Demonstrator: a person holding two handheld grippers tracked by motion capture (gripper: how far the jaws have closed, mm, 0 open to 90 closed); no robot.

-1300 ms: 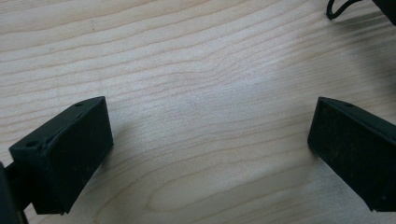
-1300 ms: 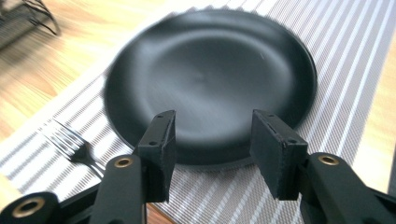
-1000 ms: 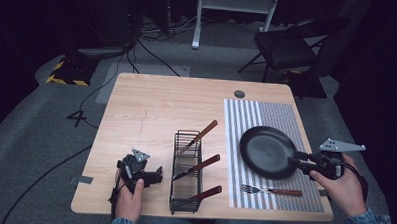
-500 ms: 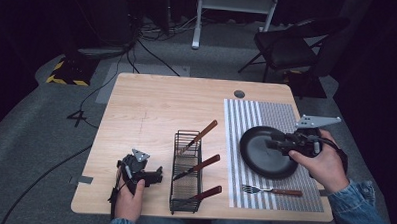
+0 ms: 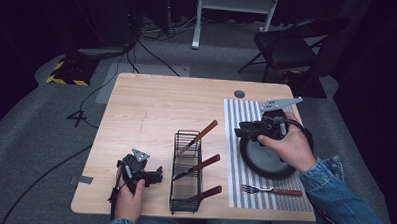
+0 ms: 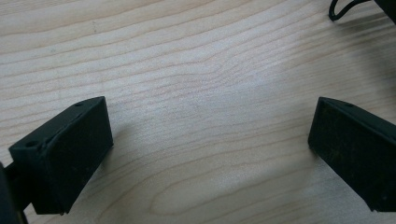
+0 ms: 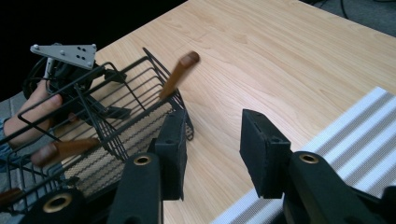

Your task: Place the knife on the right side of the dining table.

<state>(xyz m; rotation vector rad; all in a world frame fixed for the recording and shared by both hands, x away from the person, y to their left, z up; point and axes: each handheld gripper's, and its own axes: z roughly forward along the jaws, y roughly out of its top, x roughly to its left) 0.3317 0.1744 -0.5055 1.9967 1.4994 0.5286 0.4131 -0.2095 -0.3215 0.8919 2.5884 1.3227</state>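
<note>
bare tabletop [image 5: 151, 105] behind wire rack [image 5: 185, 191], probably free passage

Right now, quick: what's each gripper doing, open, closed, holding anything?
Left gripper: open, nothing between its jaws, resting low over the bare table.
Right gripper: open and empty, jaws have just been closing, pointed toward the wire rack.
</note>
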